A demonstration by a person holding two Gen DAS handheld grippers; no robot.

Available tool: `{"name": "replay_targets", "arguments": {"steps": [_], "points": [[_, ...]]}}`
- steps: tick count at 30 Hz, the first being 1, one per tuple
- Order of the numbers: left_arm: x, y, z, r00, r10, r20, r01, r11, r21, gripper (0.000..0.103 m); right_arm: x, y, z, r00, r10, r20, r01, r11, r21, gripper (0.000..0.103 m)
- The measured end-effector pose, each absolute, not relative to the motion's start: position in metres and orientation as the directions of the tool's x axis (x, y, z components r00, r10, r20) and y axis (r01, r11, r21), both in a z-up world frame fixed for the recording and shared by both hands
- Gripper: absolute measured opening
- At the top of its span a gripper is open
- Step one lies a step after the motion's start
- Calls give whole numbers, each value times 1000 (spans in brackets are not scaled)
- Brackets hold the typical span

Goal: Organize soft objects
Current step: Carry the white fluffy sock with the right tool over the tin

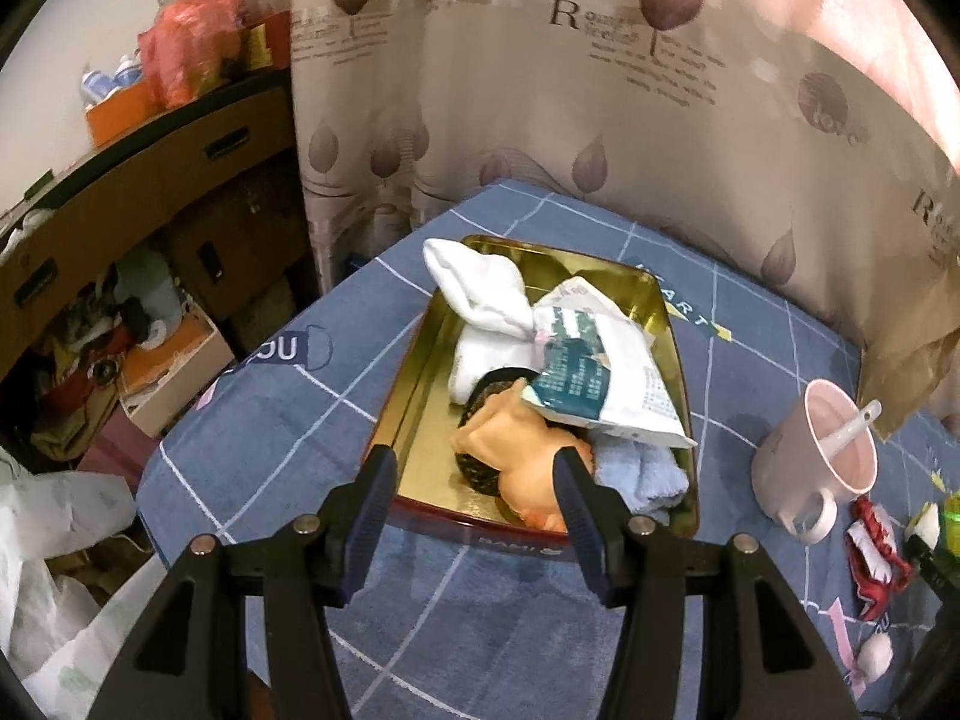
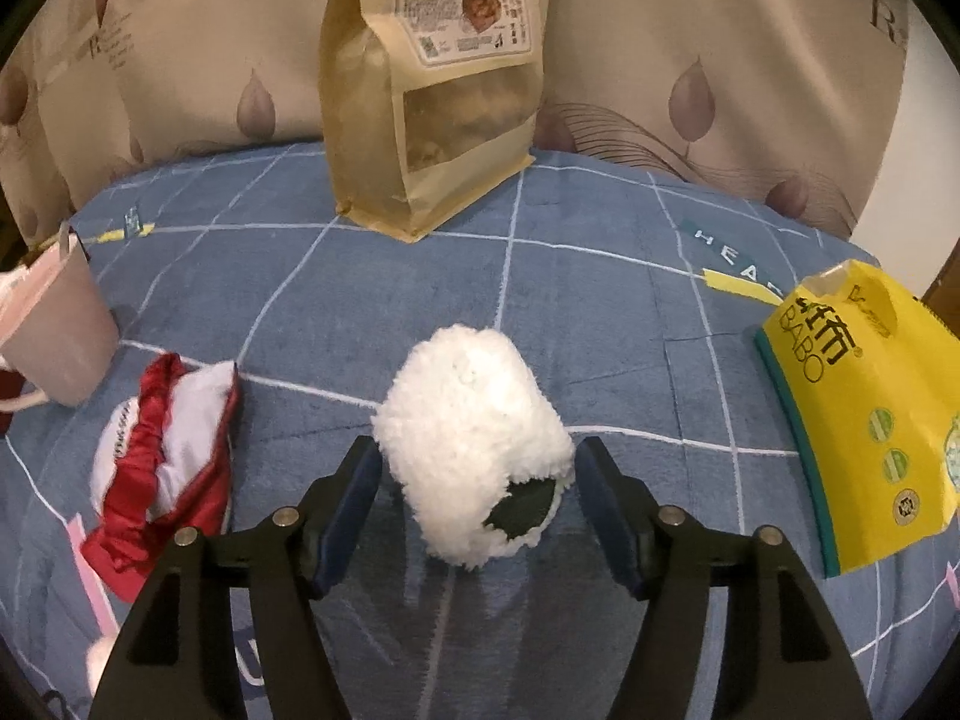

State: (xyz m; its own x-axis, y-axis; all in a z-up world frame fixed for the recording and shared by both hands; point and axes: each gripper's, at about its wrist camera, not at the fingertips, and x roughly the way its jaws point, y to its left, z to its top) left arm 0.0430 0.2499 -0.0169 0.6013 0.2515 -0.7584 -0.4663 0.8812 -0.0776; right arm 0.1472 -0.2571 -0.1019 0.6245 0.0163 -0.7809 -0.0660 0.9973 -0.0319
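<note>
Home bedroom — blue bedsheet (image 2: 420,276), leaf-print curtain (image 1: 510,90), cluttered shelf w/ boxes (image 1: 150,180).

2 downward wrist views, shared mug (image 1: 813,462)

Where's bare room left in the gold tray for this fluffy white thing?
The gold tray is bare along its left strip, beside the white sock. Its middle and right are crowded: paper packet, orange toy, blue cloth.

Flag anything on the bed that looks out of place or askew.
The white sock hangs over the gold tray's far rim rather than lying inside. The printed packet lies crumpled across the other things in it. The mug leans on the soft bedding.
</note>
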Motion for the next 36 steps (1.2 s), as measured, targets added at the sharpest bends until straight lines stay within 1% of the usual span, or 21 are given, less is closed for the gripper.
{"name": "replay_targets", "arguments": {"steps": [5, 8, 15, 20, 25, 28, 33, 36], "points": [[38, 260, -18, 601, 240, -762, -491, 864, -115, 56, 147, -252, -100, 612, -9, -791, -56, 997, -55, 42], [38, 262, -21, 592, 239, -770, -500, 858, -119, 56, 145, -246, -95, 623, -30, -782, -58, 995, -84, 39], [35, 271, -25, 578, 251, -776, -530, 839, -124, 56, 135, -221, -61, 674, 7, -738, -100, 992, -81, 39], [34, 277, -30, 563, 251, -788, -553, 823, -133, 57, 129, -188, -24, 709, 113, -696, -176, 984, -20, 39], [26, 283, -28, 565, 257, -784, -571, 807, -147, 58, 117, -129, 9, 721, 242, -649, -315, 949, 4, 39], [20, 288, -27, 563, 261, -784, -587, 794, -158, 58, 109, -86, 23, 699, 331, -634, -422, 906, 8, 39], [2, 298, -24, 559, 278, -781, -616, 770, -166, 58, 103, -7, 25, 599, 468, -650, -589, 807, 38, 39], [-10, 301, -22, 553, 308, -774, -636, 756, -153, 58, 106, 30, 22, 554, 509, -659, -644, 764, 49, 39]]}}
